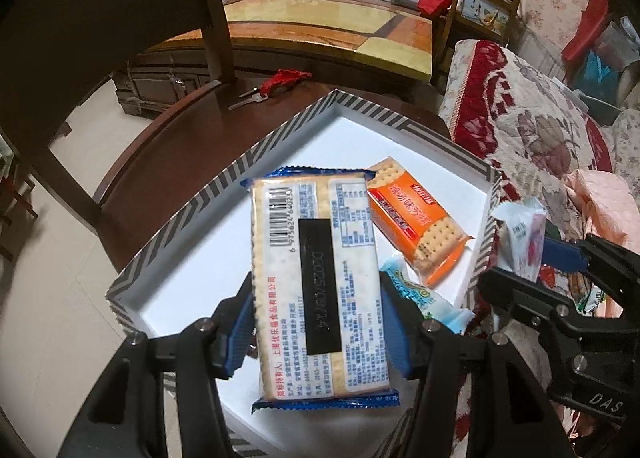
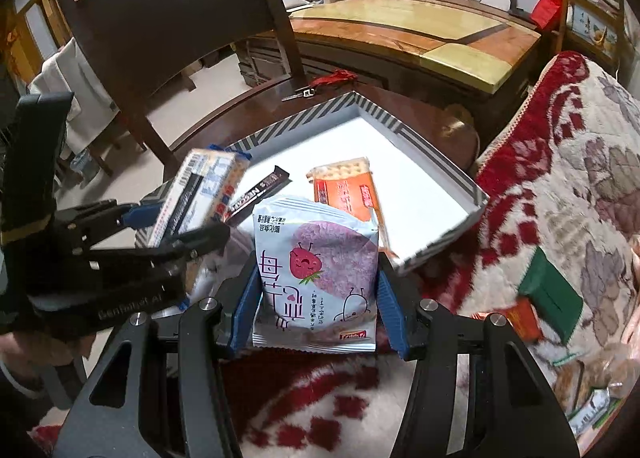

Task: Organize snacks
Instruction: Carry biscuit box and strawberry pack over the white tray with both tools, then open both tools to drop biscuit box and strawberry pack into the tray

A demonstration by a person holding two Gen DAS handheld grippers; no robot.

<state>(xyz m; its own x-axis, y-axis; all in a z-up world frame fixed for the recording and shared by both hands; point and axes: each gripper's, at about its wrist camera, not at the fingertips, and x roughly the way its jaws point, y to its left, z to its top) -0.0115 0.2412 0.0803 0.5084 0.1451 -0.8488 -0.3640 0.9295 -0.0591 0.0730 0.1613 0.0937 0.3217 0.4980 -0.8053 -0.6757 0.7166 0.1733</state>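
Observation:
My left gripper (image 1: 316, 318) is shut on a blue-edged cracker pack (image 1: 316, 278) and holds it above the striped box (image 1: 280, 138), which has a white floor. An orange cracker pack (image 1: 416, 218) and a light blue snack (image 1: 424, 298) lie in the box. My right gripper (image 2: 316, 298) is shut on a white and purple strawberry snack bag (image 2: 316, 274), held over the box's near edge (image 2: 440, 242). In the right wrist view, the left gripper (image 2: 160, 230) holds the cracker pack (image 2: 200, 186) at left. A dark Nescafe stick (image 2: 260, 190) and the orange pack (image 2: 348, 186) lie inside.
The box sits on a dark wooden chair seat (image 1: 180, 154) with a key and red tassel (image 1: 276, 84) on it. A floral red blanket (image 2: 560, 178) at right holds more snacks (image 2: 552, 298). A chair back (image 2: 168, 18) and a wooden table (image 2: 420, 26) stand behind.

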